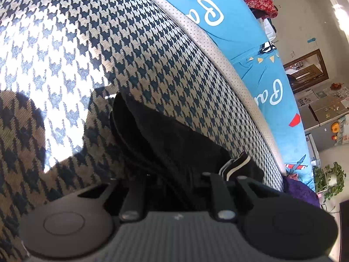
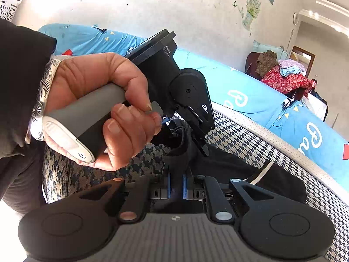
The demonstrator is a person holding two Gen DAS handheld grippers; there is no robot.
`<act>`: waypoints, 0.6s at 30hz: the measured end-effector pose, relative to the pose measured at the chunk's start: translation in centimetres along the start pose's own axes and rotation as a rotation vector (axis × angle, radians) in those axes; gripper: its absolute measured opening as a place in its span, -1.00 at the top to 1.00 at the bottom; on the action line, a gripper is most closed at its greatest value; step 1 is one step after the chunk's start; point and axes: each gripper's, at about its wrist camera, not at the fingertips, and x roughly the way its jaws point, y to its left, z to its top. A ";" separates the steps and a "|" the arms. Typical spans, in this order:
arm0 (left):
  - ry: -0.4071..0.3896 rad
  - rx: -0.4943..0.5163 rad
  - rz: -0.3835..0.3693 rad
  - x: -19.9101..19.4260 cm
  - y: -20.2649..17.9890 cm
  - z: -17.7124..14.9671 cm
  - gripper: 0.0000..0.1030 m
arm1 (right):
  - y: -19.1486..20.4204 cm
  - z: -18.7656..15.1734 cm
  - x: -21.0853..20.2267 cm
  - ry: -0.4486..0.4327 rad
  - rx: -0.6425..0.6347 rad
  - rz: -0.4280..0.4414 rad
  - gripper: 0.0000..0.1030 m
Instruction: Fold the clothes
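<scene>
- On the houndstooth cover (image 1: 91, 50), a black garment (image 1: 165, 135) lies bunched, with a white-striped edge (image 1: 236, 166) showing near its right end
- The left gripper (image 2: 174, 128) is seen from the right wrist view, held by a hand (image 2: 102, 109) around its grey handle (image 2: 87, 118); its jaws are drawn together on a gathered fold of the black garment, which hangs down from them
- In its own view, the left gripper's fingers are hidden under the dark cloth, so the pinch itself cannot be made out there
- The right gripper (image 2: 177, 187) sits just below the left one, its blue pads (image 2: 185, 188) closed onto the same black garment, the cloth running up between them
- A dark sleeve (image 2: 19, 65) with a patterned cuff (image 2: 41, 100) covers the wrist of the hand
- Beyond the cover's dotted pale border (image 1: 218, 50) lies a blue sheet (image 1: 240, 21) with white lettering
- A pile of red and patterned clothes (image 2: 285, 76) rests at the far end of the blue sheet, well apart from both grippers
</scene>
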 end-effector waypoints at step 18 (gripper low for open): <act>-0.031 0.303 0.010 3.5 -15.5 -3.3 0.73 | -8.7 -2.4 -4.4 -0.059 0.201 -0.240 0.81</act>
